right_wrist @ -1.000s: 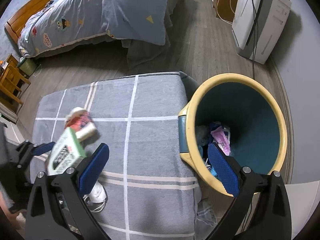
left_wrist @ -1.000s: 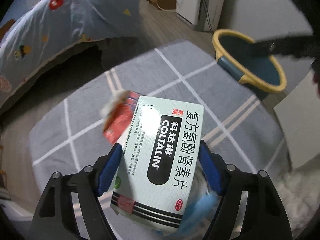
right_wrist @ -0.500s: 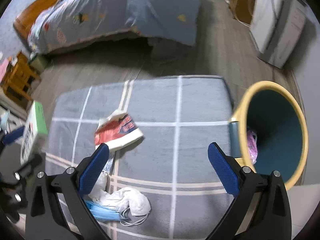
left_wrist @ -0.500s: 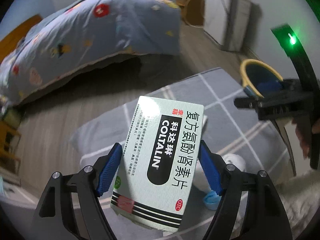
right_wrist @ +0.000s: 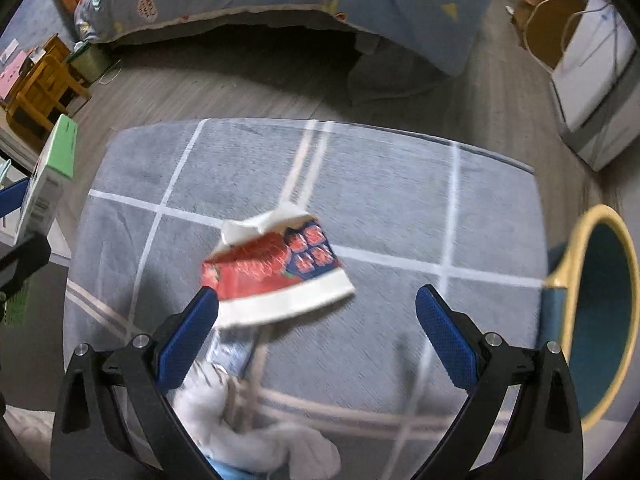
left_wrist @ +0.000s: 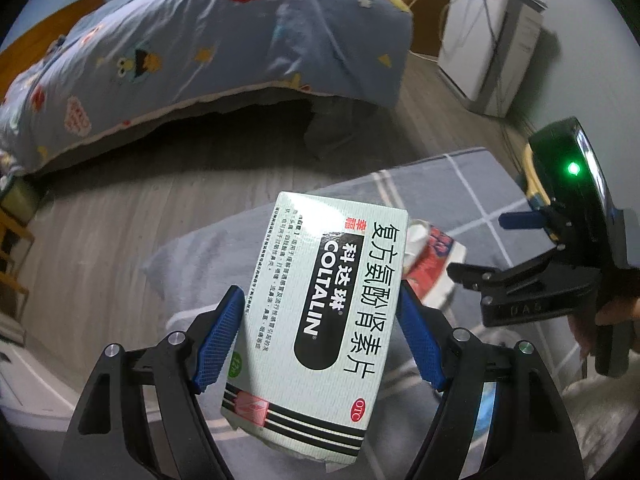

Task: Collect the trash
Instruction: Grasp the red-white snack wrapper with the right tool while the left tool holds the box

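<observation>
Clamping a pale green medicine box (left_wrist: 320,320) between its blue pads, the left gripper (left_wrist: 320,332) holds it up over the near edge of the grey checked rug (right_wrist: 380,184). The right gripper (right_wrist: 316,332) hangs spread wide with nothing in it, above a red and white carton (right_wrist: 276,276) lying on the rug. A crumpled white tissue (right_wrist: 248,440) lies nearer, partly hidden behind the right gripper's left finger. The yellow-rimmed teal bin (right_wrist: 596,320) stands just off the rug's right edge. Beyond the rug, the bed's blue quilt (left_wrist: 208,36) droops toward the wooden floor, and a white appliance (left_wrist: 488,40) stands by the wall.
</observation>
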`<state>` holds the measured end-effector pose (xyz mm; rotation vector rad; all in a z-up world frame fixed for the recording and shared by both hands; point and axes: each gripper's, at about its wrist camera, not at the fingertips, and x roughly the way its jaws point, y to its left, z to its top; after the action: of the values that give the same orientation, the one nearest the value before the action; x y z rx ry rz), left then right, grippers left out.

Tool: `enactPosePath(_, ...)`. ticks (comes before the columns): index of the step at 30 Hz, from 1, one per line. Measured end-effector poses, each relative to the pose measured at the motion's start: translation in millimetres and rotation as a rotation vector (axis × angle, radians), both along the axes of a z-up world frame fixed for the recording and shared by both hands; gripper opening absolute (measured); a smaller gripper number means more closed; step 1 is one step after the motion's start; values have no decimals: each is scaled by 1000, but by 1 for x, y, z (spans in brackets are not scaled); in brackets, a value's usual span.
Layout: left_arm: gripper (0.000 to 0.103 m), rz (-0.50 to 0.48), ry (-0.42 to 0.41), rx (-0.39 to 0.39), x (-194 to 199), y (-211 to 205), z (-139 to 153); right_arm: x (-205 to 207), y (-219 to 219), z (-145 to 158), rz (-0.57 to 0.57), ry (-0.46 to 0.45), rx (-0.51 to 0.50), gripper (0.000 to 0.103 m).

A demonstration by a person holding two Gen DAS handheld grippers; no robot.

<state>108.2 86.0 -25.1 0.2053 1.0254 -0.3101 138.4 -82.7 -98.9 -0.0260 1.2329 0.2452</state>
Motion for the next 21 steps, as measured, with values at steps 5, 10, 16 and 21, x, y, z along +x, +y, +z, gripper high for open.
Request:
enactPosePath(5, 76, 34, 19, 10, 17, 16, -10, 14, 16, -19, 48, 42, -18, 97)
enactPosePath(10, 76, 58, 48, 5, 29, 26, -18, 23, 27, -32, 76, 87, -5, 97)
enactPosePath(16, 76, 66, 63, -4, 35, 27, -22, 22, 34, -42, 108, 102, -15, 96)
enactPosePath(21, 76, 60, 60, -2, 33, 26, -20, 19, 36, -37, 131, 98, 7, 35)
